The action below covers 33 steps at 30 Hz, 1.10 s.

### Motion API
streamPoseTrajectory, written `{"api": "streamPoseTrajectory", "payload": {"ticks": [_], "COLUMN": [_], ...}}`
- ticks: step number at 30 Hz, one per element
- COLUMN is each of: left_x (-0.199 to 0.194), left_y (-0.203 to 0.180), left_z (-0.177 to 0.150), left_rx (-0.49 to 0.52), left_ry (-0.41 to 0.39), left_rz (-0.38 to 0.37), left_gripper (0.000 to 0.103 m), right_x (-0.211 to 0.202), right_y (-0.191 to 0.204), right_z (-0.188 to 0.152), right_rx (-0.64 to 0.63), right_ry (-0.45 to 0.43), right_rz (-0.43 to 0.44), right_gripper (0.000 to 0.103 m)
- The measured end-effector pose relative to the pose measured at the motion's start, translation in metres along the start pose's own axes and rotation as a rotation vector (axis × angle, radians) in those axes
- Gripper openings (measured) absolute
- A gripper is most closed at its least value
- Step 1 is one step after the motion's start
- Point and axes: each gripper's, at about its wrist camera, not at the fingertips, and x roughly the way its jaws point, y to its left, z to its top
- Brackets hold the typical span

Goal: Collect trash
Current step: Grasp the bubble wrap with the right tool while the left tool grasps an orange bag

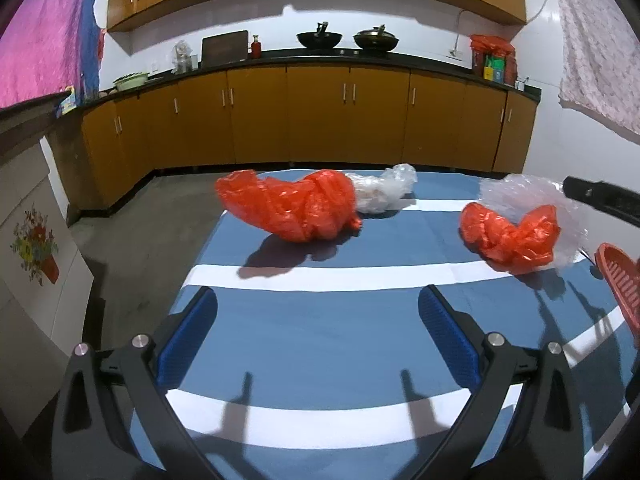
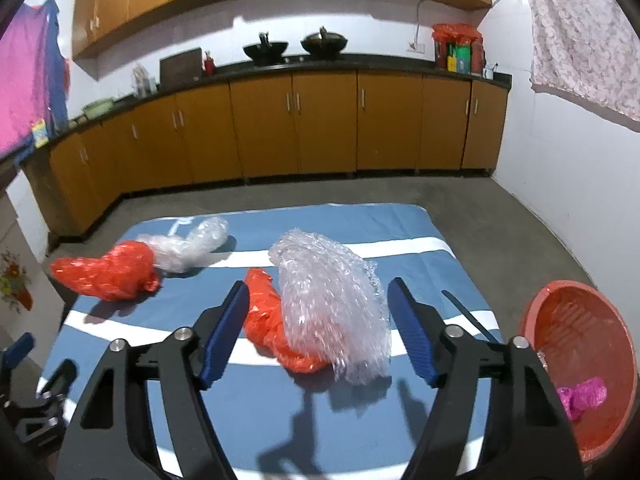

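From the left wrist view, the left tongs (image 1: 318, 312) stand wide open with nothing between their blue pads, above a blue-and-white striped cloth (image 1: 320, 332) on the counter. Ahead lie an orange plastic bag (image 1: 292, 210) touching a clear crumpled bag (image 1: 382, 192), and to the right a second orange bag (image 1: 510, 236) against bubble wrap (image 1: 516, 190), near the rim of a red basin (image 1: 620, 280). From the right wrist view, the right tongs (image 2: 316, 320) are open; the bubble wrap (image 2: 332, 304) and orange bag (image 2: 264, 320) sit between the pads, with no firm contact visible. The red basin (image 2: 540, 312) at right holds a pink scrap (image 2: 582, 396).
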Motion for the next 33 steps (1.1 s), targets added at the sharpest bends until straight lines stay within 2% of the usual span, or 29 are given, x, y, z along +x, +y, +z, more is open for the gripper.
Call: {"api": "streamPoseTrajectory", "payload": {"ticks": [3,5,7,10,19,27,30,33], "left_x": [0.005,0.007,0.009,0.013,0.021,0.031,0.039,0.050], "left_y": [0.004,0.005,0.004,-0.003,-0.053,-0.135,-0.165,-0.188], "left_z": [0.000,0.000,0.001,0.002,0.018,0.045,0.052,0.054], "left_rx": [-0.004,-0.005,-0.007,-0.005,0.027,0.092,0.124,0.142], "left_ry": [0.003,0.005,0.006,0.008,-0.001,-0.035,-0.042,-0.016], "left_rz": [-0.004,-0.008,-0.017,-0.037,-0.137,-0.278,-0.298,-0.301], "left_gripper": [0.099,0.099,0.099,0.099,0.099,0.099,0.099,0.099], "right_x": [0.016,0.021,0.025,0.024,-0.004,-0.026,-0.034,-0.037], "right_y": [-0.005,-0.008,-0.011,-0.014,-0.054,-0.096,-0.111,-0.120], "right_z": [0.000,-0.002,-0.004,-0.007,-0.013,-0.028,-0.036,-0.041], "right_rx": [0.011,0.018,0.022,0.024,0.114,0.205,0.246,0.268], "right_ry": [0.035,0.051,0.072,0.075,-0.006,-0.032,-0.029,-0.017], "right_rz": [-0.026,-0.029,-0.027,-0.032,-0.101,-0.176,-0.179,-0.175], "right_gripper": [0.061,0.052,0.033,0.010,0.006,0.006,0.006,0.006]}}
